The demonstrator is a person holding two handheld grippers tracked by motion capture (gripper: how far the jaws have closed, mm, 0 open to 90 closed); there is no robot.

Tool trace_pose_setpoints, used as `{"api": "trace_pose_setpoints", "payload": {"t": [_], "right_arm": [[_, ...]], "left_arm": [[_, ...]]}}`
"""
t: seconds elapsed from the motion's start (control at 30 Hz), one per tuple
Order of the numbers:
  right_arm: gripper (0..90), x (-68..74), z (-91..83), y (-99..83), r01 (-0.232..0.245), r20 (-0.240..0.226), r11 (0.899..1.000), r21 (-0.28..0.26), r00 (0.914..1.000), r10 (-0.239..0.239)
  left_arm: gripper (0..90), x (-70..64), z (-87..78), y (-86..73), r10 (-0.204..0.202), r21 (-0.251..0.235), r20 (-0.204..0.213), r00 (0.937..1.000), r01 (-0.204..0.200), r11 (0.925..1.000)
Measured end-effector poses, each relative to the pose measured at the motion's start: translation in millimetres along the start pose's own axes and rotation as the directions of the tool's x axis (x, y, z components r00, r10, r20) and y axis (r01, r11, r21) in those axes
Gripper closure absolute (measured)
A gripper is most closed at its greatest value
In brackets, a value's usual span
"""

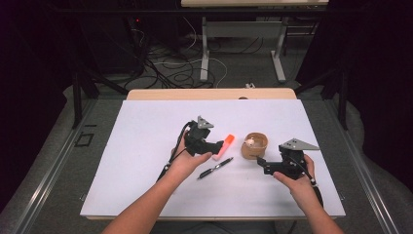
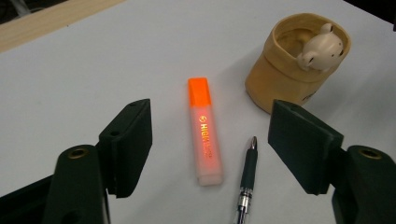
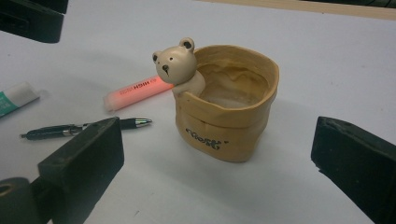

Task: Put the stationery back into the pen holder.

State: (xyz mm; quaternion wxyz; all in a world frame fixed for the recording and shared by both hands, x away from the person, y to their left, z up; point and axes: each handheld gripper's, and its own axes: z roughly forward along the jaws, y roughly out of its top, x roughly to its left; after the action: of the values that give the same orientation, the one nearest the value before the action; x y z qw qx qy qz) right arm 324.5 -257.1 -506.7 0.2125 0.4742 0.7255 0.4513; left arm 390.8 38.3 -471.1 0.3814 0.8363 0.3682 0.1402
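Before your left gripper (image 2: 210,140) — highlighter (image 2: 204,130), pen (image 2: 247,175) just right of it, bear pot (image 2: 294,60) farther right.

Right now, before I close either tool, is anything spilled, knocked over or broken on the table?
Nothing stands out. The bear pen holder stands upright and looks empty; the orange highlighter and black pen lie flat beside it, capped and intact. No spills on the white table.

a white table (image 1: 146,146) carries 3 things close together: an orange highlighter (image 2: 204,130), a black pen (image 2: 247,177) just beside it, and a tan bear pot (image 3: 229,116) near both.
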Motion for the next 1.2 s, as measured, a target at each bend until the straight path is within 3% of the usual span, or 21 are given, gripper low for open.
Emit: {"api": "trace_pose_setpoints", "payload": {"t": [0.2, 0.37, 0.57, 0.7, 0.73, 0.83, 0.97, 1.07, 1.2], "right_arm": [[3.0, -1.3, -0.2, 0.4, -0.004, 0.000, 1.000, -0.003, 1.0000, 0.004], [3.4, -1.8, 0.0, -0.1, -0.006, -0.001, 1.000, 0.001, 1.0000, 0.006], [4.0, -2.2, 0.2, 0.3, -0.007, 0.000, 1.000, 0.002, 1.0000, 0.007], [4.4, -2.1, 1.9, 0.7, -0.005, -0.011, 1.000, 0.004, 0.9999, 0.005], [4.6, -2.4, 2.3, 0.7, -0.001, -0.011, 1.000, 0.004, 0.9999, 0.001], [4.9, -1.8, 2.7, 0.9, -0.005, -0.013, 1.000, 0.006, 0.9999, 0.005], [5.3, -2.0, 3.1, 0.9, -0.007, -0.019, 1.000, 0.008, 0.9998, 0.007], [5.6, -1.9, 3.3, 0.7, -0.006, -0.021, 1.000, 0.007, 0.9998, 0.006], [5.9, -2.4, 3.7, 0.3, -0.005, -0.021, 1.000, 0.008, 0.9998, 0.005]], "left_arm": [[39.0, 5.0, 14.5, -1.6, -0.021, 0.032, -0.005, 0.9998, 0.022, 0.9993], [39.2, 9.0, 22.5, -1.7, -0.020, 0.046, -0.040, 0.9990, 0.022, 0.9987], [40.3, 12.0, 32.8, -3.4, -0.039, 0.074, -0.054, 0.9978, 0.043, 0.9963], [42.3, 13.1, 37.9, -4.2, -0.090, 0.099, -0.030, 0.9955, 0.093, 0.9908], [42.6, 13.8, 38.8, -4.1, -0.085, 0.105, -0.029, 0.9960, 0.087, 0.9906], [43.7, 15.0, 43.5, -4.6, -0.112, 0.138, -0.007, 0.9937, 0.112, 0.9841], [45.0, 17.0, 52.9, -5.9, -0.175, 0.219, 0.043, 0.9836, 0.162, 0.9622], [46.4, 16.8, 59.1, -8.0, -0.163, 0.255, 0.036, 0.9860, 0.148, 0.9554], [49.1, 16.1, 64.8, -9.9, -0.179, 0.277, 0.035, 0.9832, 0.163, 0.9470]]}}
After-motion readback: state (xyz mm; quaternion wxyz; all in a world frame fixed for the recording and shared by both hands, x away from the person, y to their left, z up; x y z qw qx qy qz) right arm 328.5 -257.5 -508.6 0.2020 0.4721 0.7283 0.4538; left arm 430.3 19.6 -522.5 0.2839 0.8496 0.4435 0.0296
